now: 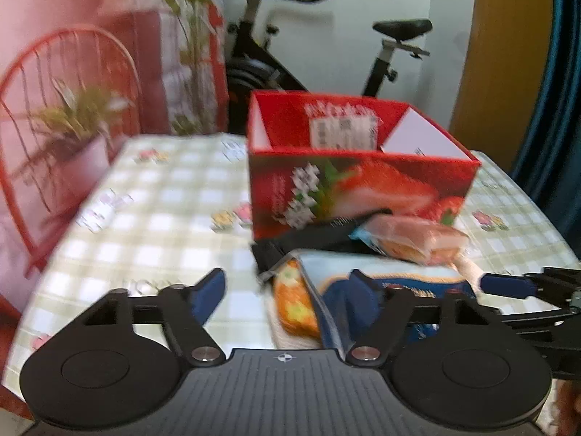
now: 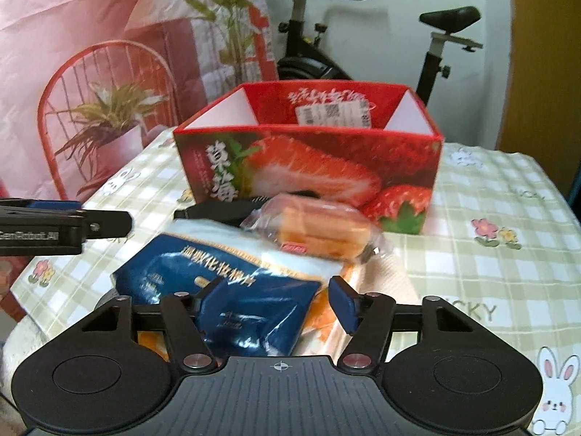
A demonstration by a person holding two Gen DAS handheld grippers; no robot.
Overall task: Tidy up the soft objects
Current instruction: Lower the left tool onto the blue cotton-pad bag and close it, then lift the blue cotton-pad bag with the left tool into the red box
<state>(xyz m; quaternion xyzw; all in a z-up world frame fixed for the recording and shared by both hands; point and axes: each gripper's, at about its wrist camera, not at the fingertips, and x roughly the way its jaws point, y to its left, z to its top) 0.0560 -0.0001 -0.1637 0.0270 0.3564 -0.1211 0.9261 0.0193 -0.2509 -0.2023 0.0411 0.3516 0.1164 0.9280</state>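
One blue packet [image 2: 218,283] lies between both grippers' part-open jaws, one wrapped cake [image 2: 316,232], one red box [image 2: 308,167] behind.

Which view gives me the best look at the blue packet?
The right wrist view. There the blue packet shows nearly whole, printed face up and fairly sharp, running between the right gripper fingers. In the left wrist view the packet is blurred, seen edge-on and partly hidden behind the left gripper's finger.

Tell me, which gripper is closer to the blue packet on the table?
Right. The right gripper has the blue packet between its fingers. The left gripper sits at the packet's left end, one finger over the packet, the other over bare tablecloth.
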